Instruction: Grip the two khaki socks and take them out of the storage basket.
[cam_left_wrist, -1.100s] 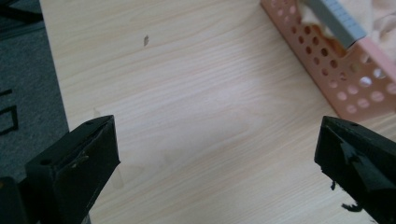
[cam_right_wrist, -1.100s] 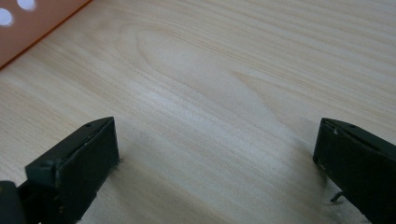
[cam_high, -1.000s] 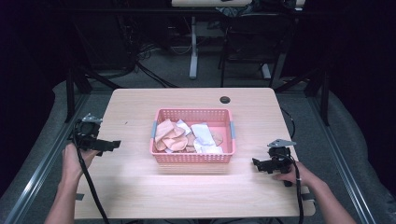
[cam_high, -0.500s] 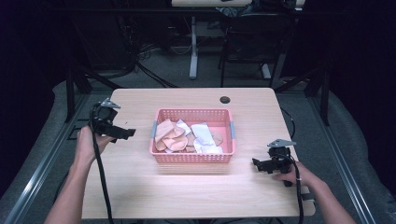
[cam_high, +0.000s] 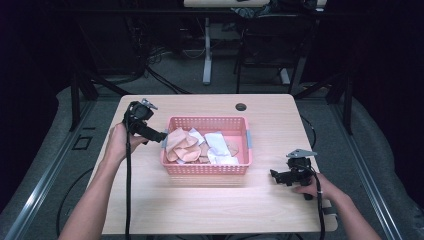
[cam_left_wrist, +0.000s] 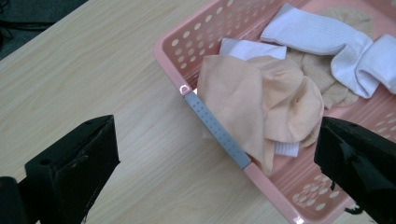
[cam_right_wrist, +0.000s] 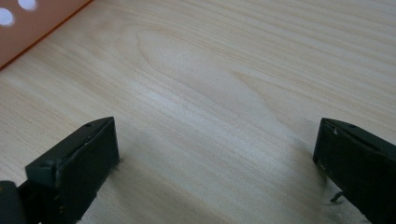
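- The pink basket (cam_high: 206, 169) sits mid-table, holding peach socks (cam_left_wrist: 261, 102) heaped at its left end and white socks (cam_left_wrist: 327, 39) beside them.
- The left gripper (cam_high: 159, 135) hovers at the basket's left rim, jaws spread wide and empty, straddling the grey handle (cam_left_wrist: 217, 130).
- The right gripper (cam_high: 276, 176) rests right of the basket, jaws spread over bare table (cam_right_wrist: 210, 93).
- Risk, I'd say: closing here could catch the rim, or snag several socks together and drag the light basket.
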